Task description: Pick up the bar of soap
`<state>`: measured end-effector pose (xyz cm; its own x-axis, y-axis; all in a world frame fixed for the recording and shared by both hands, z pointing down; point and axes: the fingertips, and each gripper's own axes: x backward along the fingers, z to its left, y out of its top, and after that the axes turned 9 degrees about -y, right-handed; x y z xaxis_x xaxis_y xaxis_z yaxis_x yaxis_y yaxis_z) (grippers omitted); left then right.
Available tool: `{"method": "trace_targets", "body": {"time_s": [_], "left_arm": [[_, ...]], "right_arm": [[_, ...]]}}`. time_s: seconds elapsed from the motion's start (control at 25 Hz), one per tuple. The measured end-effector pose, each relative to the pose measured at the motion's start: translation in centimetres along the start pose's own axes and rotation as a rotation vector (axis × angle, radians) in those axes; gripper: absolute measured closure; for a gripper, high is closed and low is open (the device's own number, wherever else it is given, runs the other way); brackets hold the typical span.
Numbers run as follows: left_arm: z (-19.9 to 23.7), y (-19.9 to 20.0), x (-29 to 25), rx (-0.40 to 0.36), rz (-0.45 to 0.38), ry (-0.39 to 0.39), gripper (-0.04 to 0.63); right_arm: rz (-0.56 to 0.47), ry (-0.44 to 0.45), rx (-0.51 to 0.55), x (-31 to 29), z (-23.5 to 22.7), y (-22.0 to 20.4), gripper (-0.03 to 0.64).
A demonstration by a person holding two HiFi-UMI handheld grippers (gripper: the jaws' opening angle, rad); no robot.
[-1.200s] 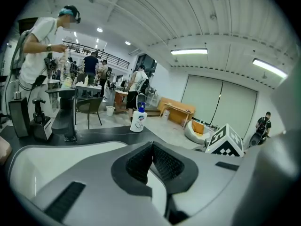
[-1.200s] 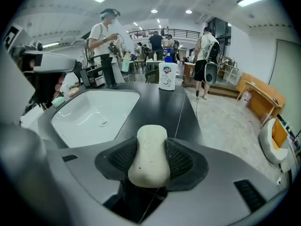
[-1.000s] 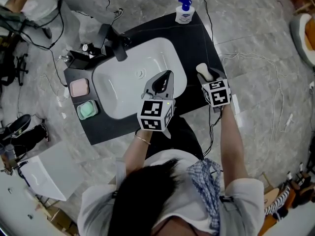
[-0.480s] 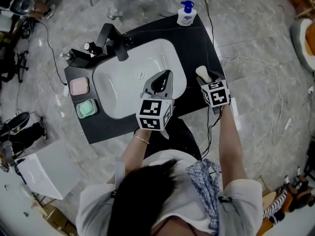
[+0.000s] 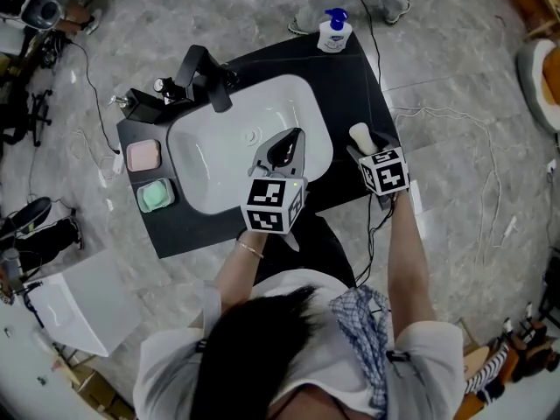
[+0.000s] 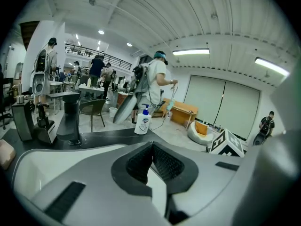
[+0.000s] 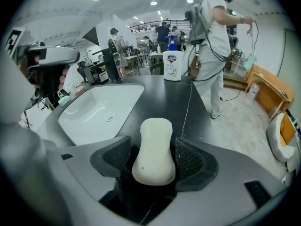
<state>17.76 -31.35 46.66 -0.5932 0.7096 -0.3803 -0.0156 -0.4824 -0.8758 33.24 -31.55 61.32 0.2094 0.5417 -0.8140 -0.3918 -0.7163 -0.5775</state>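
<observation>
While the jaws of the right tool point(image 5: 362, 144) are opening, the pale, waisted bar of soap point(image 7: 154, 149) lies between them on the black surface point(image 5: 350, 77), just to the right of the white sink point(image 5: 219, 169). In the right gripper view a dark gap shows between the soap and the left pad, and the right pad point(image 7: 190, 159) sits close against its narrow middle; whether it quite touches cannot be told. The soap's far end reaches out past the jaw tips. The left tool point(image 5: 293, 138) is held over the right part of the sink bowl, its ribbed pads pressed together with nothing between them. At the far edge of the surface stands a white pump bottle point(image 5: 333, 26) with a blue top. A black tap point(image 5: 208, 79) rises behind the sink, and to the sink's left lie a pink soap dish point(image 5: 143, 156) and a green soap dish point(image 5: 156, 195), side by side.
</observation>
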Motion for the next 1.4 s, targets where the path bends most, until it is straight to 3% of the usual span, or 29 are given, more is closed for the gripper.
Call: {"method": "trace_targets", "body": {"time_s": [0.32,0.56,0.84,1.12,1.4], "left_arm": [[0.4,0.4,0.9,0.001,-0.015,0.008,0.584],[0.6,1.1,2.6,-0.007,-0.042,0.019,0.584],[2.8,0.8,6.8,0.019,-0.076,0.09,0.584],[6.1,-0.3,13.2,0.054,-0.107,0.194,0.586],[9.0,-0.8,19.5,0.059,-0.156,0.303,0.585]], "right_arm": [[-0.118,-0.07,0.005,3.2,-1.3,3.1,0.325],[-0.224,-0.065,0.005,6.5,0.8,6.5,0.325],[-0.322,-0.022,0.06,9.1,6.1,9.7,0.325],[-0.391,0.109,0.078,10.5,14.4,12.7,0.339],[-0.451,0.184,0.14,11.6,22.4,14.4,0.411]]}}
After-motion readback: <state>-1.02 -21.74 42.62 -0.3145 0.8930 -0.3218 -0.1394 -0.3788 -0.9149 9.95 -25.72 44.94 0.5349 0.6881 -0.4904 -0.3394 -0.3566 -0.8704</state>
